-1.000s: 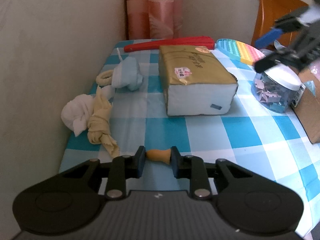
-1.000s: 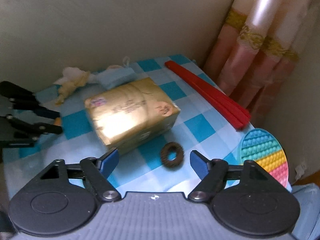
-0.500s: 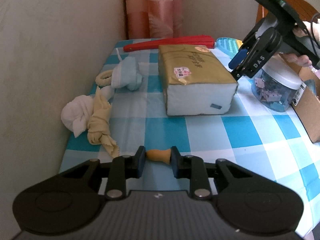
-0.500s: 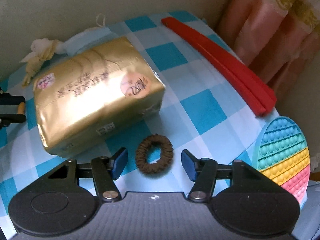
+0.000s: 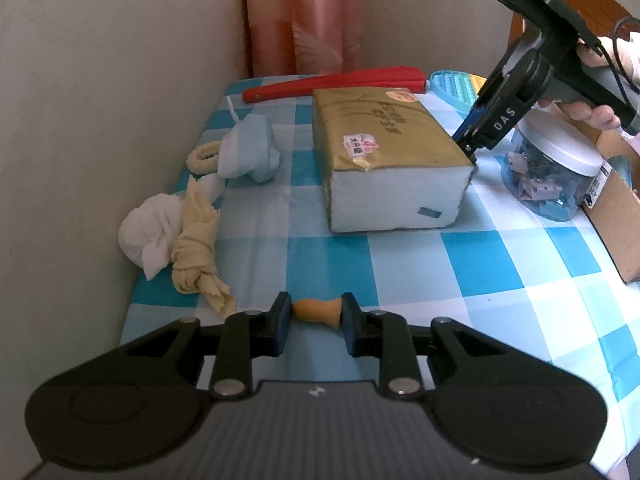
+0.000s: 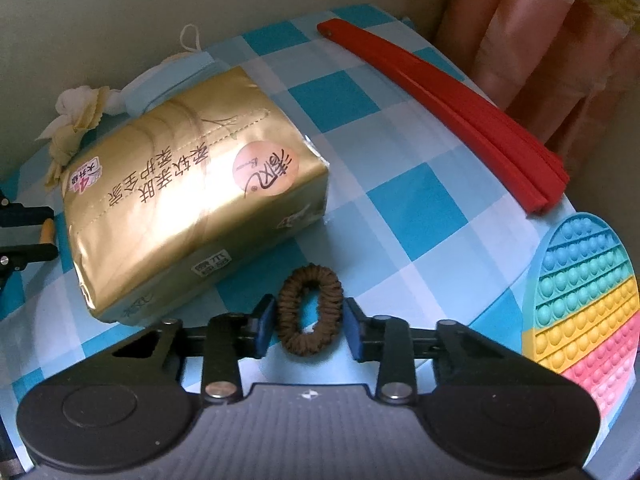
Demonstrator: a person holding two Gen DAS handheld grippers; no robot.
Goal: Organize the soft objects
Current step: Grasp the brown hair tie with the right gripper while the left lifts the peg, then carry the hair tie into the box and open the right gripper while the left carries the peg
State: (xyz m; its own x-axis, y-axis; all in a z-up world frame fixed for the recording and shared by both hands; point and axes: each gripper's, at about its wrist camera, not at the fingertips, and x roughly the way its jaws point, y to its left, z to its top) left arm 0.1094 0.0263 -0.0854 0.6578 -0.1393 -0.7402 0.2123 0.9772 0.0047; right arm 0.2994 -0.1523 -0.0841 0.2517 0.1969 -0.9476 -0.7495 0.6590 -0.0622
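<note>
My left gripper (image 5: 314,316) is shut on a small orange soft piece (image 5: 316,311), low over the checked tablecloth (image 5: 480,264). To its left lie a white cloth (image 5: 148,236), a knotted yellow cloth (image 5: 196,248), a light blue cloth (image 5: 252,152) and a beige hair tie (image 5: 202,158). My right gripper (image 6: 310,320) points steeply down beside the gold tissue pack (image 6: 180,208). Its jaws are closing, and the pads press a brown hair tie (image 6: 289,320) into an oval. In the left wrist view the right gripper (image 5: 470,148) shows behind the pack's far corner, with the hair tie hidden.
A red folded fan (image 6: 452,112) lies along the far edge by the curtain. A rainbow bubble toy (image 6: 584,288) sits at the right. A clear jar with a white lid (image 5: 556,168) and a cardboard box (image 5: 616,208) stand at the right. A wall runs along the left.
My right gripper came down over the brown hair tie and closed its jaws onto it, squeezing the ring narrow. The left gripper and its orange piece stayed put.
</note>
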